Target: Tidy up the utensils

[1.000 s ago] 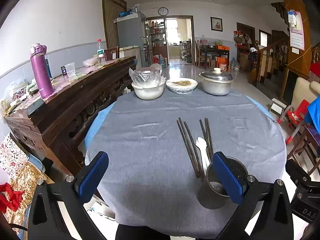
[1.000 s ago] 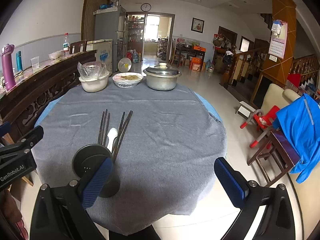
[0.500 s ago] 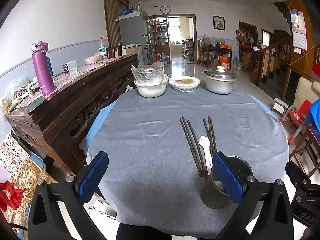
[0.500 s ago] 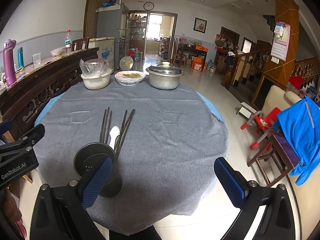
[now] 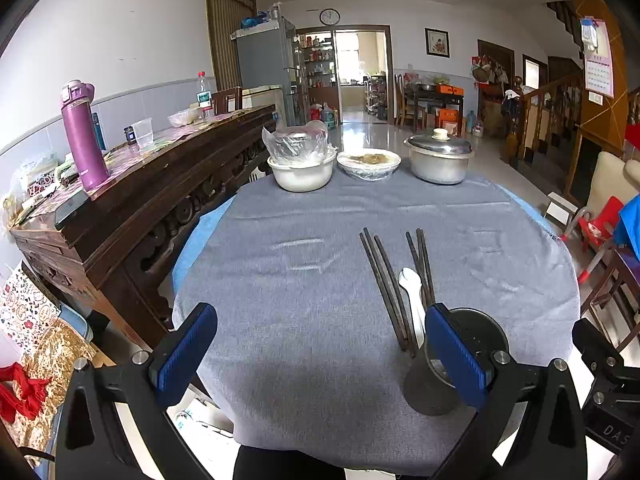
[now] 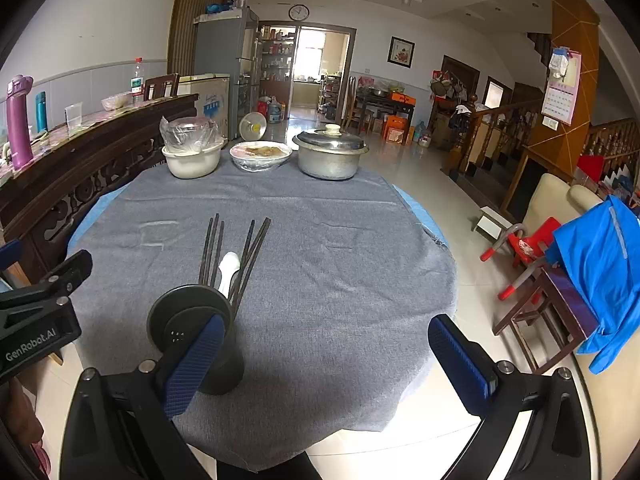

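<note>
Several dark chopsticks (image 5: 386,284) (image 6: 212,248) and a white spoon (image 5: 414,292) (image 6: 229,270) lie on the grey tablecloth (image 5: 304,280) (image 6: 340,264), just beyond a dark cylindrical utensil holder (image 5: 452,364) (image 6: 196,332) that stands upright near the front edge. My left gripper (image 5: 320,352) is open and empty above the near edge, its right finger overlapping the holder in view. My right gripper (image 6: 332,364) is open and empty too, with its left finger in front of the holder.
At the table's far side stand a white bowl with plastic wrap (image 5: 300,168), a covered dish of food (image 5: 368,164) and a lidded metal pot (image 5: 438,160). A dark wooden sideboard (image 5: 132,200) with a purple flask (image 5: 82,136) runs along the left. Chairs and a blue cloth (image 6: 592,280) are at the right.
Both grippers have tilted up or drawn back slightly, so the table and its objects sit a little lower in view. Nothing on the table has moved.
</note>
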Tool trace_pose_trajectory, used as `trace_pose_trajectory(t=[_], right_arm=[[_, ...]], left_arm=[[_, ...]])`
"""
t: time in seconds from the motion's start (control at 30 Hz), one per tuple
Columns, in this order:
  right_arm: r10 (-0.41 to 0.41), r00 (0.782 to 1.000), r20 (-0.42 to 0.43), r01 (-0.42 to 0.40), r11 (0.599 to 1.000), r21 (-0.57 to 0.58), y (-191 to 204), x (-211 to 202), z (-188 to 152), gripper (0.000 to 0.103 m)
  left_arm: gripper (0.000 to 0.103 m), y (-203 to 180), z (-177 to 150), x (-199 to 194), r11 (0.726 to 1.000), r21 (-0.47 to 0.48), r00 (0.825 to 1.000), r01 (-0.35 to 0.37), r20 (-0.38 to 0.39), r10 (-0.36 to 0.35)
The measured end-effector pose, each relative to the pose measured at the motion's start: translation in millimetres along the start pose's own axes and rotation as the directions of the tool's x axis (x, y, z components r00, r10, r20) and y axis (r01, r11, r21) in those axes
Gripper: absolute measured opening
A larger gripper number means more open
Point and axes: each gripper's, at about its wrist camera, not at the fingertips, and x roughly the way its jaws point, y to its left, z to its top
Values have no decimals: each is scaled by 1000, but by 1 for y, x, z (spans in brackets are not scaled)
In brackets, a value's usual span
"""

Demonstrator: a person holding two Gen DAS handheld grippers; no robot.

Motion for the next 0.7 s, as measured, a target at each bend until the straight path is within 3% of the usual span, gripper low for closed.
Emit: trace_pose_trajectory(t=[0.33, 0.47, 0.7], right_arm=[[6, 1000, -13, -6, 1000, -7, 3, 9, 9, 103], [43, 999, -33, -43, 999, 4, 1, 22, 21, 103], [175, 976, -131, -166, 983, 72, -17, 90, 69, 103]], left_arm=[[103, 0, 10, 10, 1000, 10, 1000, -11, -1, 11], [103, 6, 26, 23, 1000, 13, 1000, -6, -7, 6], [103, 25, 63, 100, 1000, -3, 990, 21, -140, -21]])
